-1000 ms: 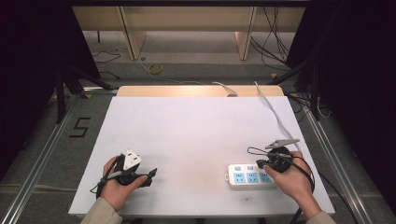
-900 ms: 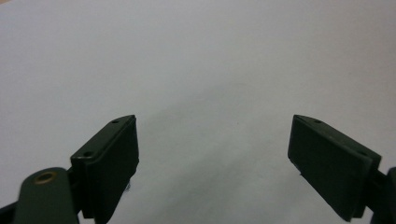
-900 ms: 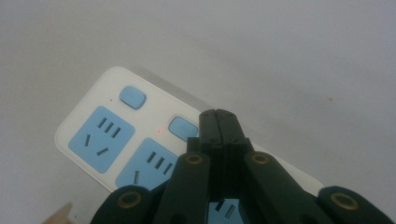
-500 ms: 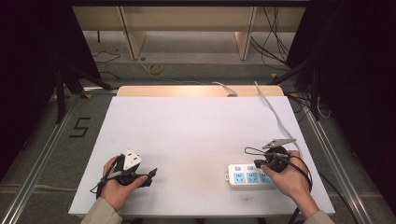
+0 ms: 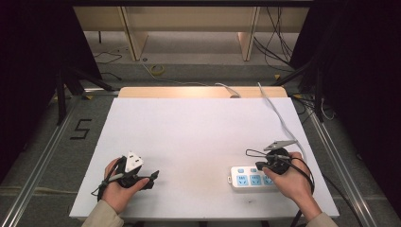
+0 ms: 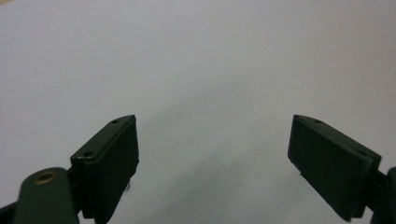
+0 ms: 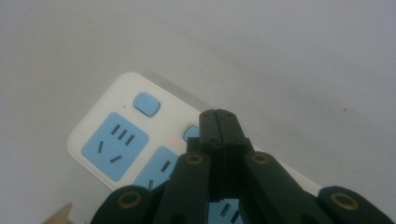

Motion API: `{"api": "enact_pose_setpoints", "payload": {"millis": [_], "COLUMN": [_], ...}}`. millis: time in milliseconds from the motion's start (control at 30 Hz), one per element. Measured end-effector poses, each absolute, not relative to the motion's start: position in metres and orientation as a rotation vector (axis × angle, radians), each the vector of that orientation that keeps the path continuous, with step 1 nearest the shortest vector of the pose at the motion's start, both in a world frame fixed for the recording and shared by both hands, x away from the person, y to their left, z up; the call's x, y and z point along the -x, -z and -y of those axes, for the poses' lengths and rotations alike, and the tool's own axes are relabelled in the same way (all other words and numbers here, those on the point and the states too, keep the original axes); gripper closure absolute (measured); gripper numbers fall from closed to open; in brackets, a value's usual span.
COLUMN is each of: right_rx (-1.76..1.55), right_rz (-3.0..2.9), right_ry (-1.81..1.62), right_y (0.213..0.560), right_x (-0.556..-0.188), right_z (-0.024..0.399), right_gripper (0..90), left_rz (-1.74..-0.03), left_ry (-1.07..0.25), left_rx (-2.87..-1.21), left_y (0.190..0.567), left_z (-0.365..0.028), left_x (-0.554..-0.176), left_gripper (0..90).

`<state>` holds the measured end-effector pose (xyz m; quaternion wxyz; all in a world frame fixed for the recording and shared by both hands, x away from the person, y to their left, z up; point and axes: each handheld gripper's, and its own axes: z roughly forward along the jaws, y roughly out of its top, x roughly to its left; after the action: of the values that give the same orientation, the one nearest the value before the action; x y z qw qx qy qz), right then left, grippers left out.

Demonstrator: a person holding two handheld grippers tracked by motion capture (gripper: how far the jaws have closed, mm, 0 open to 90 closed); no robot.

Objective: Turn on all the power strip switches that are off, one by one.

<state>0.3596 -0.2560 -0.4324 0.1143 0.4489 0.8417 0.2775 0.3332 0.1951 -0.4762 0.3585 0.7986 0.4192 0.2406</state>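
The big white table has just one thing on it: a white power strip with blue sockets. It lies near the front edge, on the right side. Its white cord runs away to the far edge.

The work looks like pressing the small blue buttons on the strip. A tiny red light glows beside the second button, so that one may already be on. The first button, at the left end, looks untouched. I cannot tell about the rest.

The right gripper has its jaws pressed tight together. It holds nothing. Its tip sits right over the second button, maybe touching it.

The left gripper waits on the left, well apart from the strip. Its jaws are spread wide, with nothing between them.
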Motion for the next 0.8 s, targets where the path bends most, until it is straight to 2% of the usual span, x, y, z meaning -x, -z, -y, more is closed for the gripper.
{"api": "enact_pose_setpoints", "payload": {"millis": [800], "right_rx": [-1.296], "right_rz": [-2.484], "right_ry": [-0.814], "right_y": [0.4312], "right_x": [-0.3607], "right_z": [0.2477], "right_gripper": [90.0], "left_rz": [-1.081], "left_ry": [-0.62], "left_rx": [-2.059], "left_y": [0.4762], "left_z": [-0.1948], "left_x": [-0.3332], "left_gripper": [16.0]}}
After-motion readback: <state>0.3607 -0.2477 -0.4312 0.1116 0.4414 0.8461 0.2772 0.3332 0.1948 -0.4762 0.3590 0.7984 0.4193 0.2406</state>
